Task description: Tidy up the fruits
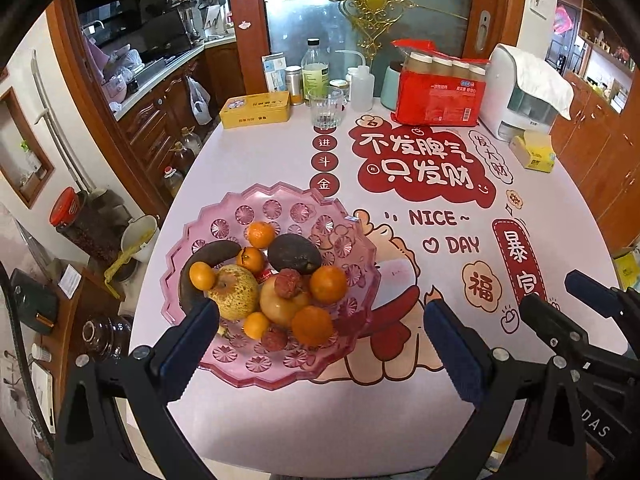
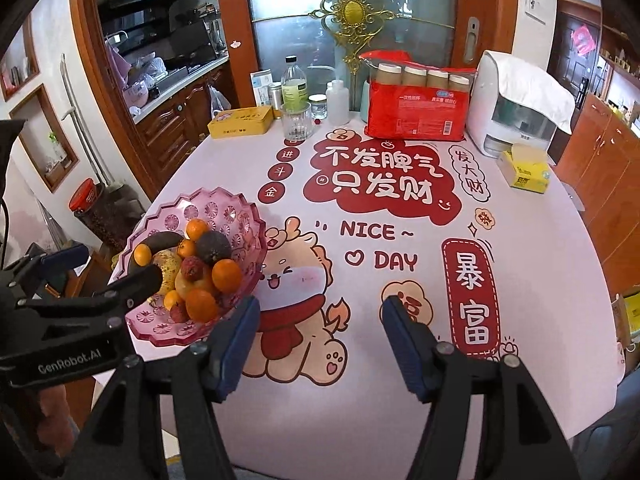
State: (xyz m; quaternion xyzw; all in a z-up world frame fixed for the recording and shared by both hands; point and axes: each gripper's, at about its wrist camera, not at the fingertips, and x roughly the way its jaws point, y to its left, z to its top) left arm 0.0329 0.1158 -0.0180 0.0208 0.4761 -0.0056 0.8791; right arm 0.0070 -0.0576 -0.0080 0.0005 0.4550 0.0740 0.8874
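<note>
Pink fruit bowl [image 1: 224,216] full of oranges, pear, avocado, near-left on printed surface [image 1: 400,420], left tool [image 1: 320,344] jaws apart, empty, right tool [image 2: 320,340] jaws apart, empty, above surface

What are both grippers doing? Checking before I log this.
Left gripper: open, holding nothing.
Right gripper: open, holding nothing.
</note>
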